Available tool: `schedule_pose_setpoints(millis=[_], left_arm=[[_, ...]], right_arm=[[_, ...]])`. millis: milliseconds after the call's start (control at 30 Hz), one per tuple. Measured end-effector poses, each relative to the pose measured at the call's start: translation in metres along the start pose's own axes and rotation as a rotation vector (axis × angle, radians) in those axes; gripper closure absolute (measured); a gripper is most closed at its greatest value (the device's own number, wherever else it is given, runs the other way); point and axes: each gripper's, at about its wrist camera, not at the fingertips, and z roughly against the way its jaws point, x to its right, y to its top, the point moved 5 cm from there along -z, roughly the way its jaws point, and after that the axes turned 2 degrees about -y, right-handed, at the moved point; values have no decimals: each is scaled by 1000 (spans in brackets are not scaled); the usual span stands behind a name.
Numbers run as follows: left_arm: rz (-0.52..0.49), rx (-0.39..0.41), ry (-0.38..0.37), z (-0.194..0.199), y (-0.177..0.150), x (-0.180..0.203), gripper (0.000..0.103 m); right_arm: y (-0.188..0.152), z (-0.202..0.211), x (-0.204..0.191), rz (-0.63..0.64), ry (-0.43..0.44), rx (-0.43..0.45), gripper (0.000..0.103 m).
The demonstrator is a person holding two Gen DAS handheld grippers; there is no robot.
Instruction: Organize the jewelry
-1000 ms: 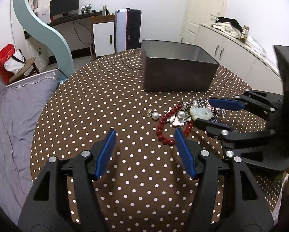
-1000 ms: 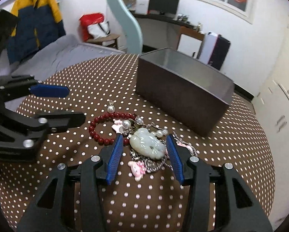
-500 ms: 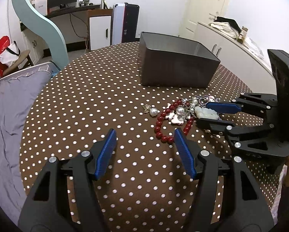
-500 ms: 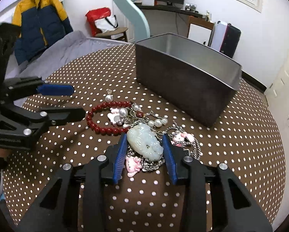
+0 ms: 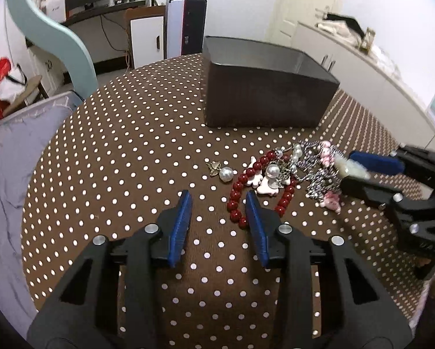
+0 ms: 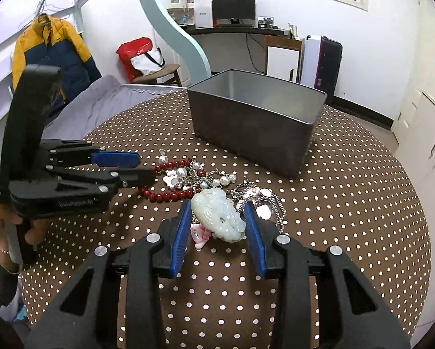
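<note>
I am holding the right claw (image 6: 216,222) low over the tabletop (image 6: 348,232), its blue pads set on either side of the pale jade pendant (image 6: 217,213). The near pad is touching it; on the far side I cannot tell whether contact is made, so I am recording the grasp as closing rather than secure. The pendant is lying on a tangle of silver chain (image 6: 275,206) and pink charms (image 6: 200,232), which is likely why I am taking it at its broad body: I judge the chain will drag along when it is lifted.

I am keeping the left claw (image 5: 217,203) released and empty, hovering just short of the red bead bracelet (image 5: 240,195), presumably waiting its turn or ready to pin the pile.

Beyond the heap, the grey bin (image 6: 255,122) is standing open and apparently empty, well placed as the destination.
</note>
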Motion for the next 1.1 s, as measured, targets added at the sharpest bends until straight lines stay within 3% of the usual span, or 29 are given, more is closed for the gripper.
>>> schedule_pose_setpoints(millis=[133,200,300,600,1100], left_arm=[[-71,-10,54,-5,3,10,71],[-84,-6,37,-5,4,15,95],[-90,17,29,-1,4,18,95],[-49,134,-139,53,19,27,95],[-56,270,-274,122,49,40,95]], right_arm=[[0,3,0,-18,0,11,69],[0,6,1,-27,-2,20,69],[0,12,1,-36,-9,35,69],[3,38,3,-94,-17,98,69],[22,65,-5,-108,7,172,69]])
